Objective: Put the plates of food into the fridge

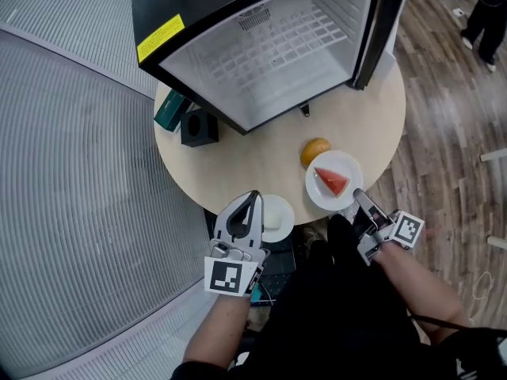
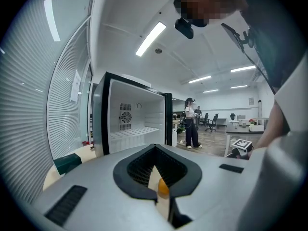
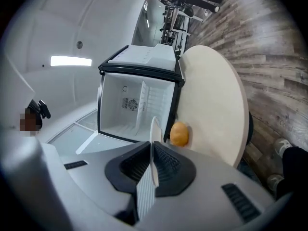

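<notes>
Pinching watermelon plate (image 1: 350,167) rim: right tool (image 1: 358,195), clamped (left tool (image 1: 253,195) seemingly grips smaller plate (image 1: 283,212)).

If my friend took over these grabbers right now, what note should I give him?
The right gripper is shut on the rim of the watermelon plate.
The left gripper is shut and empty, beside the plate of white food at the near edge of the table.
The fridge is open and empty.
Done: no plate is in yet.
Left: both plates go in. A round orange food sits loose on the table.
</notes>
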The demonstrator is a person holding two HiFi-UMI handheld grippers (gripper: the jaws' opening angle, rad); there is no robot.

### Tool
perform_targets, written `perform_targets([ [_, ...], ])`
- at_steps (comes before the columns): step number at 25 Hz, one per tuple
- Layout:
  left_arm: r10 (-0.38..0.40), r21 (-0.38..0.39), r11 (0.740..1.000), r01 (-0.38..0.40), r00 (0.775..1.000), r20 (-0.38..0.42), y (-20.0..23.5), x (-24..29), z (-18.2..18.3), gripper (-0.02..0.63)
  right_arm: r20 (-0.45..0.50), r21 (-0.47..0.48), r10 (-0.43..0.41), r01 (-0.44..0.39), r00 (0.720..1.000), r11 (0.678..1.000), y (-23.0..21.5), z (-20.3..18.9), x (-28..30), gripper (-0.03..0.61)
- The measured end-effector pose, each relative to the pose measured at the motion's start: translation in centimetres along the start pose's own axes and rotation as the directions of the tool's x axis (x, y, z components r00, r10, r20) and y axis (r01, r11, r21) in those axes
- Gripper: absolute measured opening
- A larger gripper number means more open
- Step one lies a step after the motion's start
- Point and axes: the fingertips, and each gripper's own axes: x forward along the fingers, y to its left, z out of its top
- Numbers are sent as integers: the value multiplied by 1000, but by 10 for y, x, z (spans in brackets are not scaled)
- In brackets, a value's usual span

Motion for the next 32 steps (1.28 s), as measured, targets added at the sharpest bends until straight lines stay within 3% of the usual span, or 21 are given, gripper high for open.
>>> perform_targets([
  [12, 61, 30, 998, -63, 996, 67, 22, 1, 46, 3, -20, -16, 84, -85, 996, 996, 48, 27, 39, 20],
  [32, 169, 30, 984, -174, 978, 123, 58, 31, 90, 3, -30, -6, 209, -210, 977, 978, 108, 86, 124, 20],
])
